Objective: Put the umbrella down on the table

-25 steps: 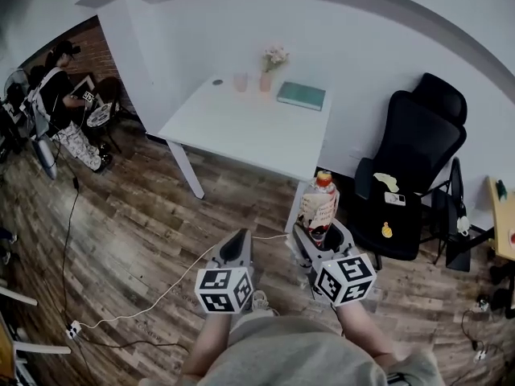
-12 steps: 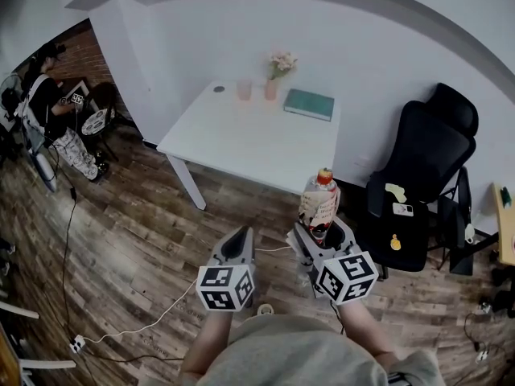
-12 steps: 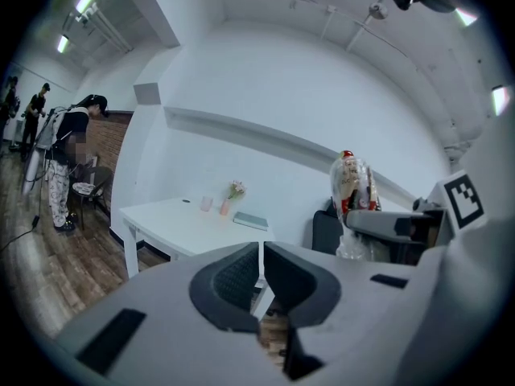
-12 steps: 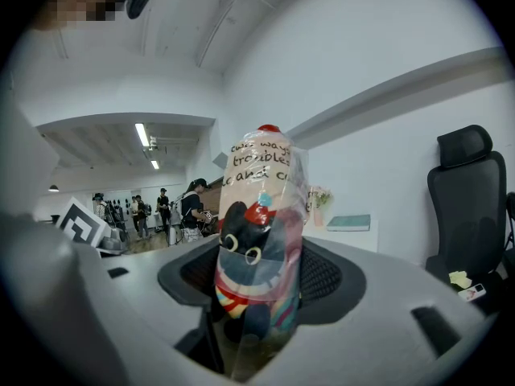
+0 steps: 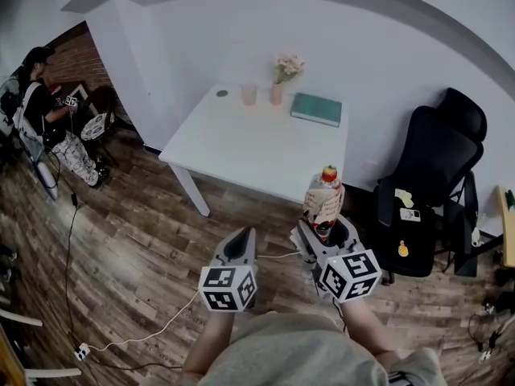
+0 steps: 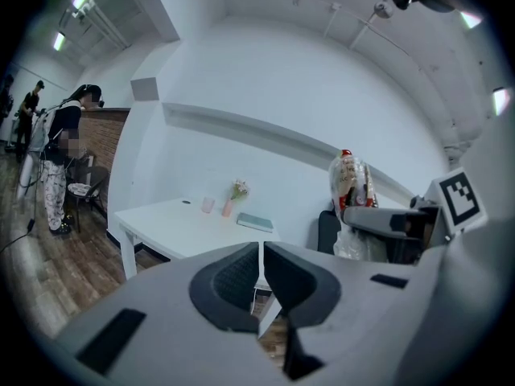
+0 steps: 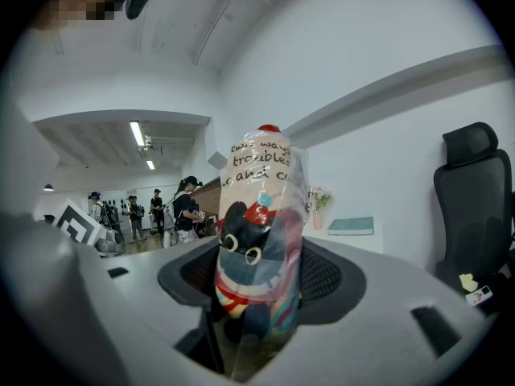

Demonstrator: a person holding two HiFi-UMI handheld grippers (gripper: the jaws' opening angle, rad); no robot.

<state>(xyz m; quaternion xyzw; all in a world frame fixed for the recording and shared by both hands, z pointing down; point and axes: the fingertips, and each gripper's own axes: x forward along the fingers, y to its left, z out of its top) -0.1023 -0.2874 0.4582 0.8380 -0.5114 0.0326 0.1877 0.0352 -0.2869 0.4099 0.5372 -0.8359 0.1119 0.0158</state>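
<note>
A folded umbrella [image 5: 323, 203] in a clear wrapper, printed with a black cartoon cat and capped in red, stands upright between the jaws of my right gripper [image 5: 324, 232], which is shut on it. In the right gripper view the umbrella [image 7: 259, 232] fills the middle, pressed between both pads. My left gripper [image 5: 240, 246] is shut with nothing in it, held beside the right one above the wooden floor. The white table [image 5: 241, 147] stands ahead of both grippers, some way off. From the left gripper view the umbrella [image 6: 352, 185] shows at the right and the table [image 6: 173, 219] beyond the jaws.
On the table's far edge are a pink cup [image 5: 249, 95], a vase of flowers [image 5: 278, 81] and a teal book [image 5: 316, 109]. A black office chair [image 5: 426, 179] stands right of the table. A white cable [image 5: 161, 304] runs over the floor. A person [image 5: 44, 115] sits far left.
Both grippers have moved toward the table together, which now looks nearer. The right gripper's hold on the umbrella is unchanged.
</note>
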